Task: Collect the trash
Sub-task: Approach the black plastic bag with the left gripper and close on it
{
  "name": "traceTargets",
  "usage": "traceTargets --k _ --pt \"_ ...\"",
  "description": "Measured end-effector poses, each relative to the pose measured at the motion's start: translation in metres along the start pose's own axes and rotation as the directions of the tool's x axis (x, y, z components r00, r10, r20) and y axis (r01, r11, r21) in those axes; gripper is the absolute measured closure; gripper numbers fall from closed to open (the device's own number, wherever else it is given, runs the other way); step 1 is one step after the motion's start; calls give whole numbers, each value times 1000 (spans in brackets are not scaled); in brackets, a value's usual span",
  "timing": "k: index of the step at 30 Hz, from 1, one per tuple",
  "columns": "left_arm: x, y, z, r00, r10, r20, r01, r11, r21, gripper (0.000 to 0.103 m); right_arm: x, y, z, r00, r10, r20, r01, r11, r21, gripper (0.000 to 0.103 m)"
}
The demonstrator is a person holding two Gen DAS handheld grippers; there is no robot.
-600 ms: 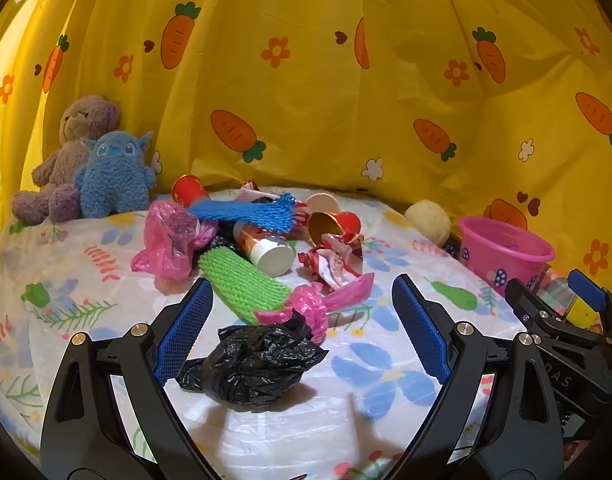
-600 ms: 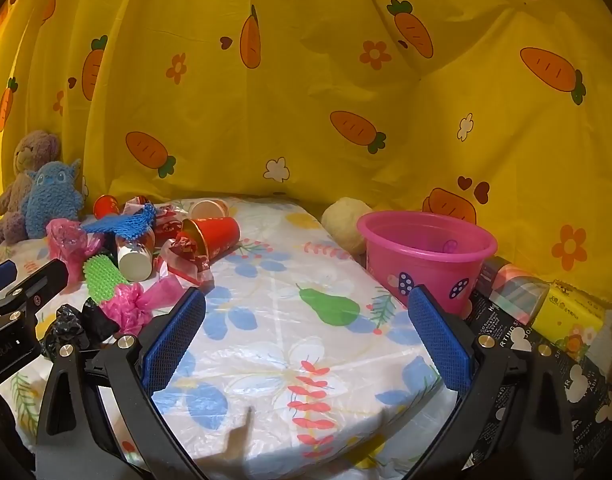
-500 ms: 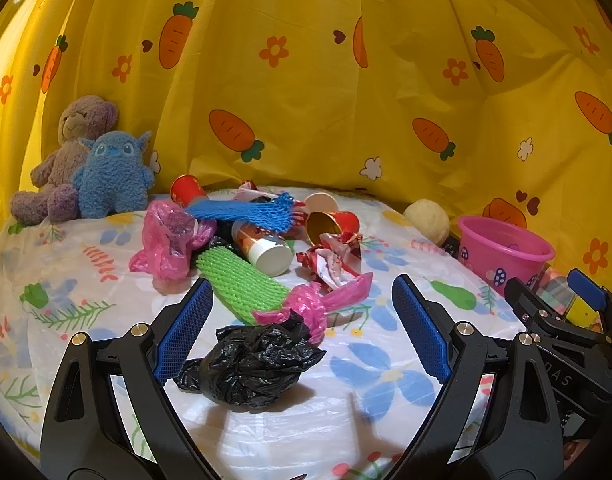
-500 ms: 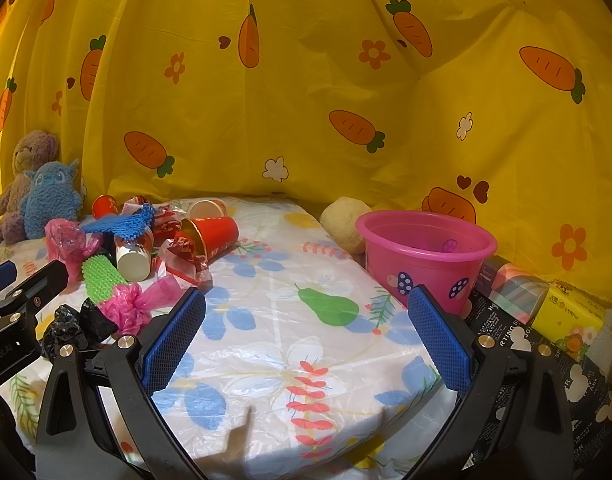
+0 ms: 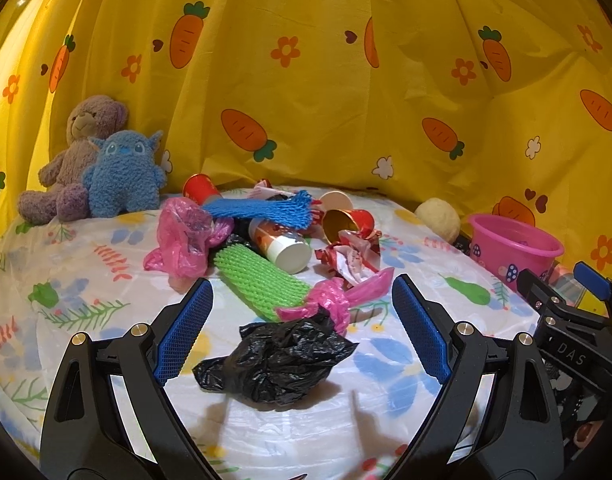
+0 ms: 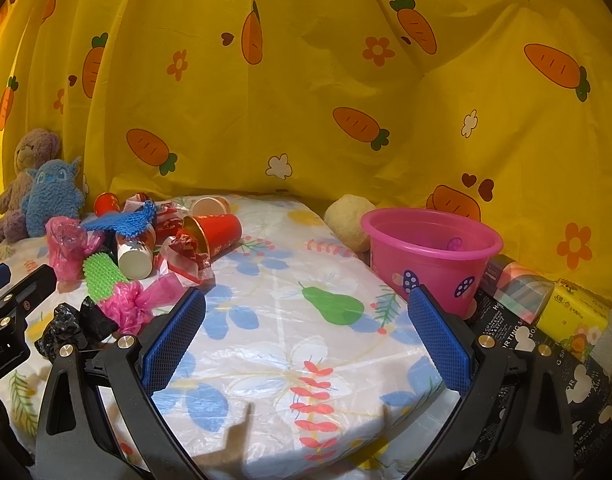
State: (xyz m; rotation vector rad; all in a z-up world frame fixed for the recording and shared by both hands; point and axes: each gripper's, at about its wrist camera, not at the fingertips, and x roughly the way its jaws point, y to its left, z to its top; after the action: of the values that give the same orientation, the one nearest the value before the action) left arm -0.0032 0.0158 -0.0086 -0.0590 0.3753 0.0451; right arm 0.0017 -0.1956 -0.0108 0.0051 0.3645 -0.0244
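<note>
The left gripper (image 5: 302, 330) is held with fingers (image 5: 184, 332) spread wide, and a crumpled black bag (image 5: 278, 360) is framed between them on the flowered desk (image 5: 385, 392), untouched. More trash is heaped just behind: a green foam net (image 5: 258, 280), pink bags, red cups. The right gripper (image 6: 306, 338) is spread wide too, nothing inside. A pink bucket (image 6: 429, 256) is seen at the desk's right edge.

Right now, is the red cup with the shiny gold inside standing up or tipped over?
Tipped over. The red cup lies on its side on the flowered sheet, its gold mouth facing sideways toward the crumpled red wrapper.
</note>
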Motion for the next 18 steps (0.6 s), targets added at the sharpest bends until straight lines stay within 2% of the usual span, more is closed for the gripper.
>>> traceTargets --k 6,12,18 --pt "4 21 -5 1000 -27 -7 27 1000 -3 13 9 13 -4 999 45 -21 -45 999 -15 7" --pt "28 14 -17 987 -116 -108 116 993 -2 14 15 22 -6 995 93 -34 -94 995 -25 10" --pt "49 15 -33 970 -125 -206 126 992 -10 41 24 38 -5 978 200 -64 -203 978 -38 12"
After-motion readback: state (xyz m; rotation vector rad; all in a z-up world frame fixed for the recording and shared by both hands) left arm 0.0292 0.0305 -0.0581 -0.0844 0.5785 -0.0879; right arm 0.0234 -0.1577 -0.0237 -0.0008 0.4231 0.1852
